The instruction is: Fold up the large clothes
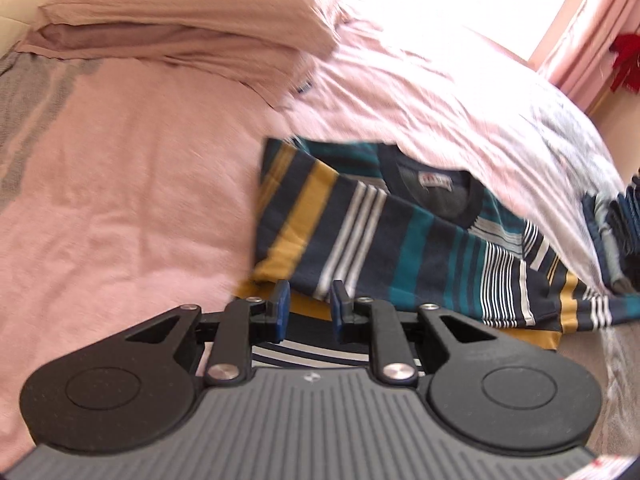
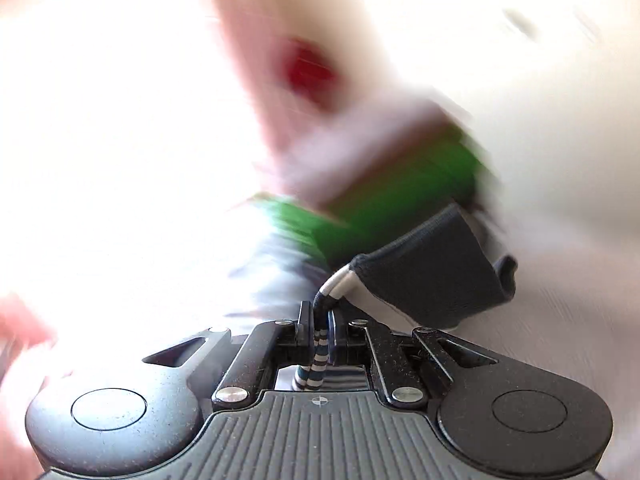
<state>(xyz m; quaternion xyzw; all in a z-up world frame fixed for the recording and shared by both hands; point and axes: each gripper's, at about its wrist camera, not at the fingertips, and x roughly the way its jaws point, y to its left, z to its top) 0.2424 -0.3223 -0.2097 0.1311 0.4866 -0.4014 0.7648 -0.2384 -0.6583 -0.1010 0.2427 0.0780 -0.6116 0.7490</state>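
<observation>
The left gripper [image 1: 308,304] stands partly open over the striped shirt [image 1: 400,240], gripping nothing. The right gripper [image 2: 319,332] is clamped on a striped fold of cloth [image 2: 420,276]. A pink bedsheet [image 1: 120,200] covers the bed; the shirt lies centre-right, collar up.

— What's lying on the bed besides the laundry?
— A pink bedsheet [image 1: 120,168] is covering it, with a stack of folded pink bedding [image 1: 180,28] sitting at the far end.
— And near the window?
— Pink curtains [image 1: 592,32] are hanging there, something red [image 1: 626,62] dangling against them.
</observation>
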